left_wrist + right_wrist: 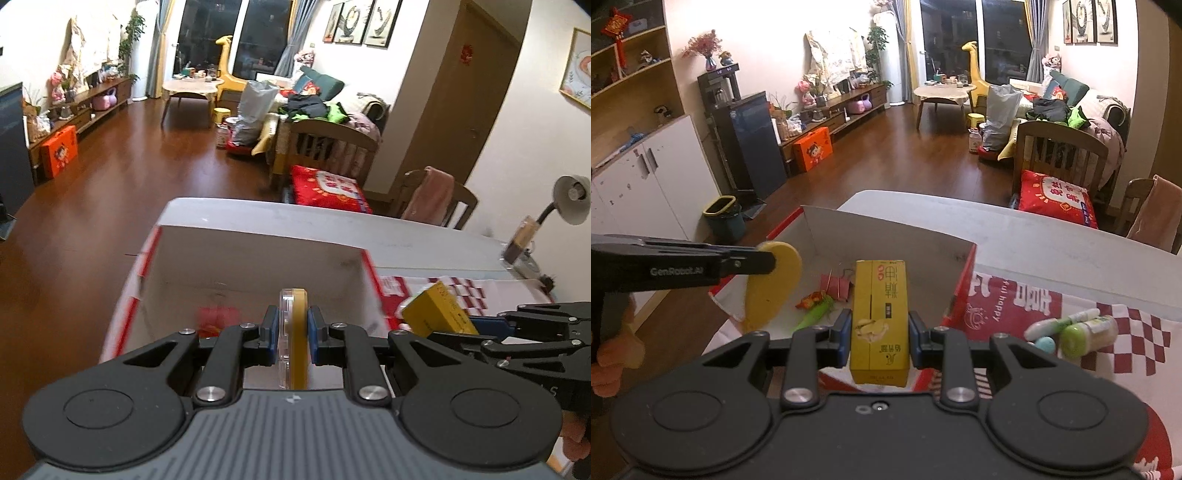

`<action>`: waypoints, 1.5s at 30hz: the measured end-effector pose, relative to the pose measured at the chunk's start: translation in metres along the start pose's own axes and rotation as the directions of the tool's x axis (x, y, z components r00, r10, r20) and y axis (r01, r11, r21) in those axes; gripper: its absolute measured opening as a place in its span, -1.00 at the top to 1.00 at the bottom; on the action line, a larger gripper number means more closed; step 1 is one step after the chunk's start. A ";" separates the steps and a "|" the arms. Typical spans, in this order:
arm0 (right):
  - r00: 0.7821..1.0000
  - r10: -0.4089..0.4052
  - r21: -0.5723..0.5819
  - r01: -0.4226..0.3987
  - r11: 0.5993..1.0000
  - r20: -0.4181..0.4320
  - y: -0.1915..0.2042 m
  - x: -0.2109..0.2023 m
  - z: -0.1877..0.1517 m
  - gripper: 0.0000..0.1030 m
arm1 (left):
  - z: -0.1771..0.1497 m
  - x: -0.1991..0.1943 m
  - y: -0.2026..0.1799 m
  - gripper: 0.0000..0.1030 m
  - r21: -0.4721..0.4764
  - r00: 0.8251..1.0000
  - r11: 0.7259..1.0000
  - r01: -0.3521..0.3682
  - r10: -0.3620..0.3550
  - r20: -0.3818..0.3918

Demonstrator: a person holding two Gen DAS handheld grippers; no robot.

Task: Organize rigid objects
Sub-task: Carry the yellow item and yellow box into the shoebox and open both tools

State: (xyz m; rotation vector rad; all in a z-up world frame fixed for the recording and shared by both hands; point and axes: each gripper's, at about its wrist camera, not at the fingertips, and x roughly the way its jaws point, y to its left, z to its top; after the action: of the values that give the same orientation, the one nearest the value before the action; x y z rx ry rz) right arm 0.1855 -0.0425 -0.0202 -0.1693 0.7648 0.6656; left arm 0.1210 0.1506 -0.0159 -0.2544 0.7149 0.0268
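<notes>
My left gripper is shut on a flat yellow disc with a clear rim, held edge-on above the open white cardboard box; the disc also shows in the right wrist view. My right gripper is shut on a yellow carton with red print, held over the box's near right edge; the carton also shows in the left wrist view. Inside the box lie a pink binder clip, a green item and a small red-orange wrapper.
A red-and-white checked cloth covers the table right of the box, bearing a green-capped jar, a white tube and a small teal object. A desk lamp stands at the far right. Wooden chairs stand beyond the table.
</notes>
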 end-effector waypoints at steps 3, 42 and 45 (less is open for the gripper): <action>1.000 -0.019 0.003 0.019 1.000 -0.021 0.008 0.019 0.004 0.44 | 0.006 0.009 0.020 0.70 -0.011 0.999 0.999 -0.030 0.030 -0.015; 0.970 -0.035 -0.075 0.017 0.997 -0.242 0.061 0.144 0.006 0.33 | -0.002 0.137 0.047 0.69 0.305 0.927 0.918 -0.256 0.322 -0.192; 0.972 -0.026 -0.067 0.011 0.998 -0.233 0.061 0.138 0.005 0.28 | 0.000 0.134 0.048 0.69 0.277 0.931 0.930 -0.240 0.301 -0.204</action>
State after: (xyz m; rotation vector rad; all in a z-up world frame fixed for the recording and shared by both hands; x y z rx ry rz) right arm 0.2240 0.0754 -0.1058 -0.3182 0.9676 0.6603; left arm 0.2171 0.1890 -0.1139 0.0874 0.9861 0.1734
